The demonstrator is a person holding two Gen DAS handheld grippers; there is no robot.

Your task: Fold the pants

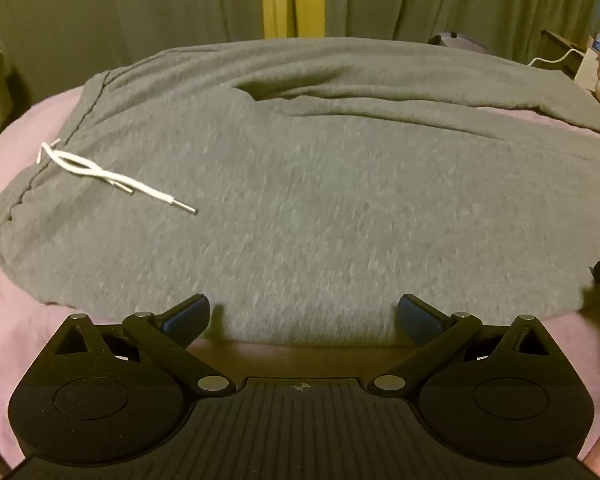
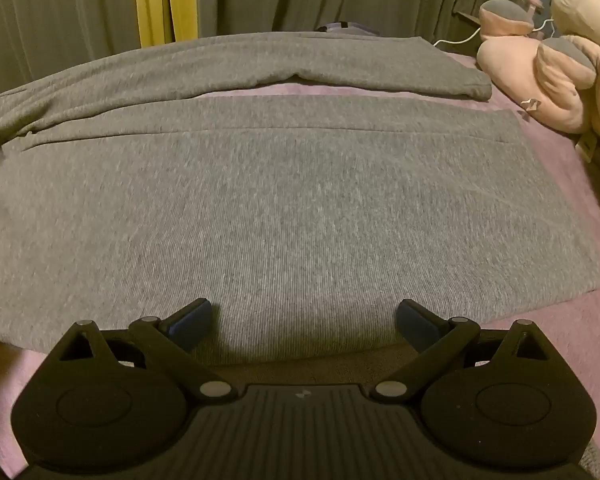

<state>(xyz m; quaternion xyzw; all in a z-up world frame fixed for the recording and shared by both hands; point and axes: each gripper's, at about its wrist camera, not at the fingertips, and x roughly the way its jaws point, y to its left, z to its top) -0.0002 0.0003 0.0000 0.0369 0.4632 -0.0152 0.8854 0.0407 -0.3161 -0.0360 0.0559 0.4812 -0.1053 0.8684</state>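
The grey pants are lying spread flat across a pink-sheeted bed, waistband to the left and legs running off to the right. At the far left, the white drawstring is resting loose on the fabric just inside the waistband. The left claw is hovering at the near hem of the hip area, its fingers spread wide and gripping nothing. Further right, the right claw is likewise gaping wide and empty, poised over the near edge of the nearer leg. The farther leg is lying behind it, slightly rumpled, with a strip of sheet showing between the two. At the far right, plush toys are sitting beside the cuffs. The knit is looking soft, limp and fairly light, so it is likely to sag and drag; pinching the near edge at hip and lower leg together seems wise.
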